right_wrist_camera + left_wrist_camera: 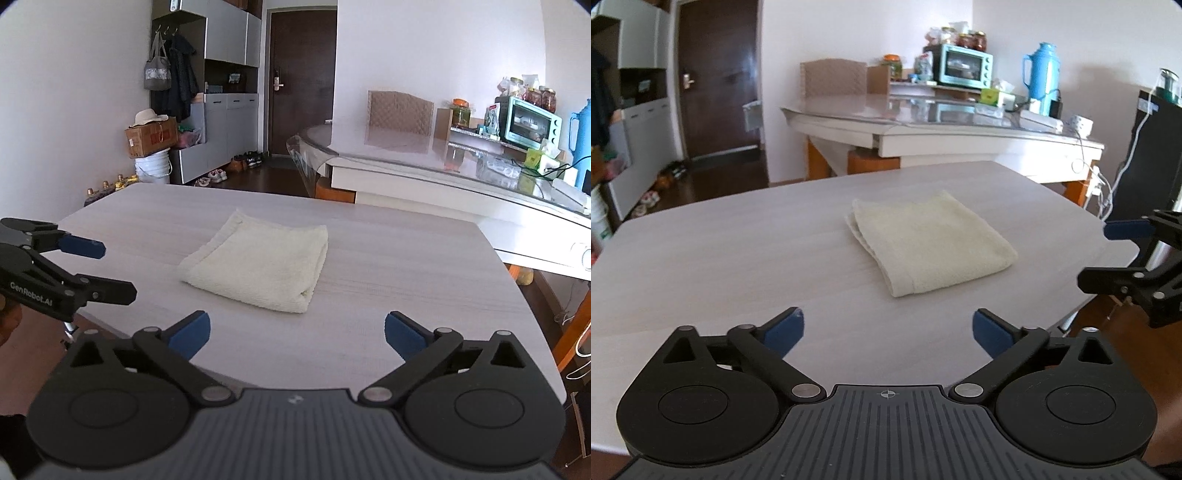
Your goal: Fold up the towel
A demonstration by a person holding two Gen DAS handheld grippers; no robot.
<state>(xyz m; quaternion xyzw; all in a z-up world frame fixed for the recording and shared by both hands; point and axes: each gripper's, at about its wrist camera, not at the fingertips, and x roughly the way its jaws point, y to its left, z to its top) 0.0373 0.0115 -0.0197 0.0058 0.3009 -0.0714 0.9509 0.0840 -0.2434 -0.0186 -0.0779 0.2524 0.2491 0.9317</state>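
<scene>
A cream towel [929, 240] lies folded into a small thick rectangle in the middle of the pale wood table [720, 258]. It also shows in the right wrist view [258, 264]. My left gripper [888, 332] is open and empty, hovering over the table's near edge, a short way back from the towel. My right gripper [297, 332] is open and empty, also back from the towel. The right gripper shows at the right edge of the left wrist view [1108, 254]. The left gripper shows at the left edge of the right wrist view [114, 269].
A glass-topped white table [960, 125] stands behind, carrying a teal toaster oven [966, 66], a blue thermos [1043, 74] and jars. A dark door [301, 77], cabinets, a cardboard box on a white bucket [153, 166] and shoes lie beyond the table.
</scene>
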